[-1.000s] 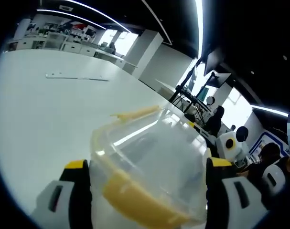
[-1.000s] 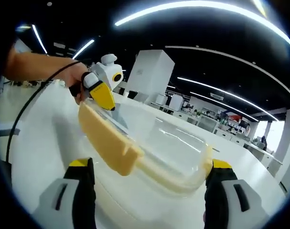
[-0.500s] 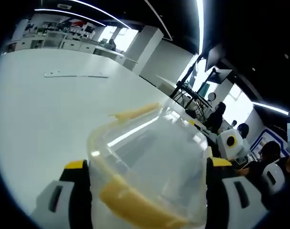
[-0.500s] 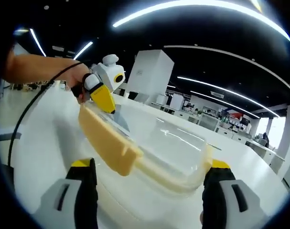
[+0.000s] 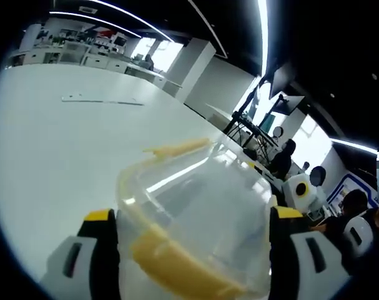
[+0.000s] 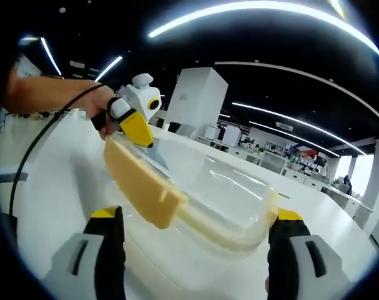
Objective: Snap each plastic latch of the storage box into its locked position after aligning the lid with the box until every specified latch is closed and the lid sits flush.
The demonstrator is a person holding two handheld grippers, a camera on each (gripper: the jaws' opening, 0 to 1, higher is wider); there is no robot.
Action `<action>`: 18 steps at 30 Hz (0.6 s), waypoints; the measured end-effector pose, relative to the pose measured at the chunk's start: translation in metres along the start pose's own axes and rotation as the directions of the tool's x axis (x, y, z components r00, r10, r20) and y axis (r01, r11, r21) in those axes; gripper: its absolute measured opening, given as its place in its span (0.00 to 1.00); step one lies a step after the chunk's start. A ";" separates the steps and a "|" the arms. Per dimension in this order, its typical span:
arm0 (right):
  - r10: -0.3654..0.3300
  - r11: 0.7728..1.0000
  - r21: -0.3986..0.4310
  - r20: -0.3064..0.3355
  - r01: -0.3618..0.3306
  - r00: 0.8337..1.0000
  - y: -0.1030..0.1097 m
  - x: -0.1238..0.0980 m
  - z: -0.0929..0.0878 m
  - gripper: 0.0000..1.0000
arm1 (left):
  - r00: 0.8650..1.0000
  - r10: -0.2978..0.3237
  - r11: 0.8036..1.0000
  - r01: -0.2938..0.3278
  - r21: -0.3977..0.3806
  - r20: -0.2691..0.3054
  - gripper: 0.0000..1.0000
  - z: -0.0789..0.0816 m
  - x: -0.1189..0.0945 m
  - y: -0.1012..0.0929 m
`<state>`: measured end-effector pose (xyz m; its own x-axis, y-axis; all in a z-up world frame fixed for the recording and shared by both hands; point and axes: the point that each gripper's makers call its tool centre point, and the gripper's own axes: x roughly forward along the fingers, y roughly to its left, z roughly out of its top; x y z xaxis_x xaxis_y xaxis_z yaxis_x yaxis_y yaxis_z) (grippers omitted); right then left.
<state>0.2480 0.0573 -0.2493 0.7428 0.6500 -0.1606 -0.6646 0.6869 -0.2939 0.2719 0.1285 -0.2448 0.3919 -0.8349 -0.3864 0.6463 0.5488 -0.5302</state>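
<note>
Both grippers, left (image 5: 194, 240) and right (image 6: 194, 240), are clamped on the storage box (image 6: 208, 200); it is steadied so the yellow latch (image 6: 142, 187) can be snapped.

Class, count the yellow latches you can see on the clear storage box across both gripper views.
2. One latch sticks out at the box's left end in the right gripper view; another lies across the near edge between the jaws in the left gripper view. Others may be hidden.

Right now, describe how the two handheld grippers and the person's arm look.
Each gripper has two pale grey jaws with dark slots, black inner faces and yellow tips: the left gripper and the right gripper. From the right gripper view, the left gripper has a white body and a yellow jaw, and a black cable trails from it. The person's forearm is bare, no sleeve showing.
</note>
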 end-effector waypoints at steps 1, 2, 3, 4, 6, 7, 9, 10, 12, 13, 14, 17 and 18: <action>0.000 1.000 0.000 0.000 0.000 1.000 0.000 0.000 0.000 0.97 | 1.000 0.000 1.000 0.000 -0.002 0.004 1.00 0.000 0.000 0.000; 0.001 1.000 0.004 0.002 -0.001 1.000 0.000 0.000 0.001 0.97 | 1.000 0.001 1.000 -0.001 -0.005 0.009 1.00 0.000 0.000 0.000; 0.003 1.000 0.008 0.005 -0.003 1.000 -0.001 0.000 0.001 0.97 | 1.000 0.001 1.000 -0.001 -0.007 0.014 1.00 0.000 -0.001 0.000; 0.009 1.000 0.012 0.007 -0.009 1.000 0.000 -0.001 0.001 0.98 | 1.000 0.002 1.000 -0.002 -0.009 0.022 1.00 0.000 -0.001 0.000; 0.017 1.000 -0.001 0.002 -0.017 1.000 0.003 -0.001 0.000 1.00 | 1.000 0.004 1.000 -0.004 -0.009 0.031 1.00 0.000 -0.001 0.000; 0.013 0.999 -0.036 -0.014 -0.013 1.000 0.002 -0.001 -0.002 1.00 | 0.999 0.005 1.000 -0.005 -0.010 0.036 1.00 0.000 -0.001 0.000; 0.014 0.998 -0.068 -0.024 -0.015 1.000 0.002 0.000 -0.005 1.00 | 0.999 0.007 1.000 -0.006 -0.011 0.046 1.00 0.000 -0.002 0.000; 0.017 0.997 -0.072 -0.023 -0.018 1.000 0.002 -0.001 -0.005 1.00 | 0.999 0.007 1.000 -0.007 -0.011 0.050 1.00 0.000 -0.002 0.000; 0.025 0.997 -0.070 -0.017 -0.026 1.000 0.001 -0.002 -0.004 1.00 | 0.998 0.006 1.000 -0.006 -0.012 0.062 1.00 0.000 -0.003 0.000; 0.032 0.998 -0.062 -0.013 -0.033 0.999 0.001 -0.003 -0.004 1.00 | 0.998 0.006 1.000 -0.005 -0.011 0.066 1.00 0.001 -0.003 0.000; 0.036 0.998 -0.053 -0.002 -0.036 0.999 0.001 -0.005 -0.002 1.00 | 0.997 0.005 1.000 -0.004 -0.012 0.071 1.00 0.001 -0.004 0.000; 0.032 0.998 -0.061 0.016 -0.031 0.999 -0.003 -0.007 0.001 1.00 | 0.995 0.011 1.000 -0.010 -0.005 0.094 1.00 0.002 -0.005 0.000; 0.033 0.998 -0.063 0.015 -0.032 0.999 -0.005 -0.008 0.001 1.00 | 0.995 0.011 1.000 -0.011 -0.003 0.098 1.00 0.002 -0.006 0.000</action>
<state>0.2453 0.0494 -0.2462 0.7194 0.6768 -0.1559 -0.6814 0.6444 -0.3470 0.2712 0.1329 -0.2408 0.4611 -0.8288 -0.3169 0.6400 0.5580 -0.5282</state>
